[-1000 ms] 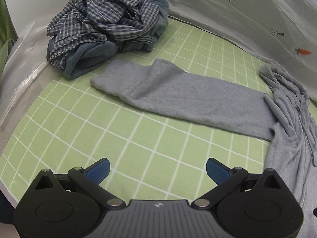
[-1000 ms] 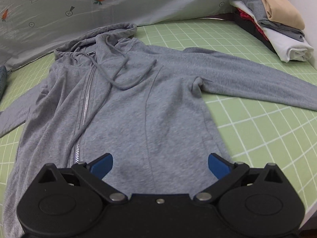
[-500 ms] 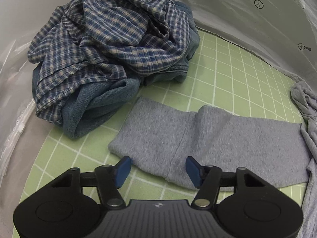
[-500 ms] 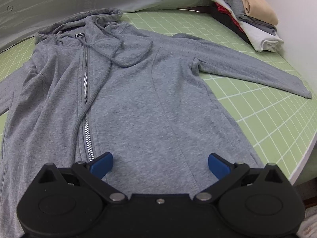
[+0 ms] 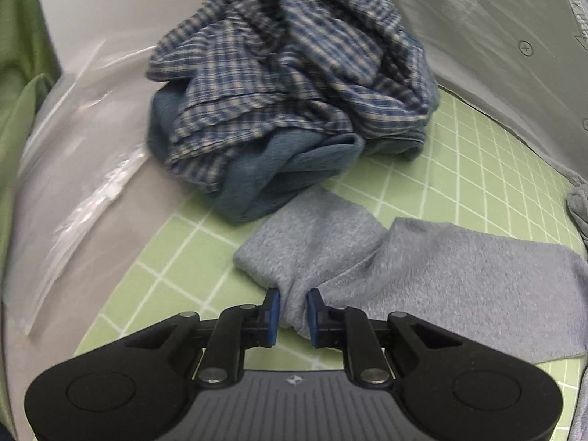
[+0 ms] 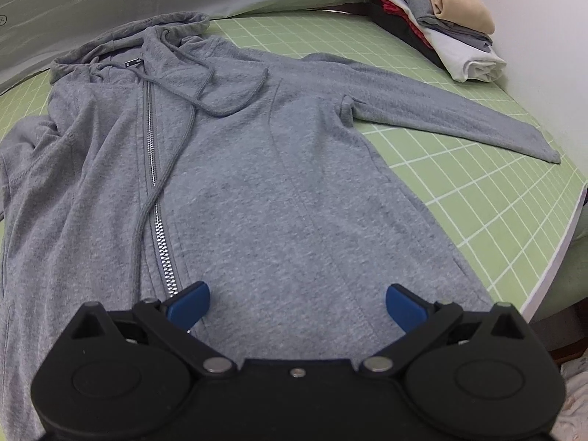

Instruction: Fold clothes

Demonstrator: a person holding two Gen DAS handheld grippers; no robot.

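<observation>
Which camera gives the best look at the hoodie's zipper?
The right wrist view. There the zipper runs in full down the front of the hoodie, from the collar to the open right gripper. The left wrist view shows only a sleeve, no zipper.

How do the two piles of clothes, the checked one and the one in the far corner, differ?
The checked pile is crumpled in a loose heap; the corner stack is folded flat in layers. The heap is blue and checked; the stack mixes beige, grey, white and red. Both sit on the green grid mat.
</observation>
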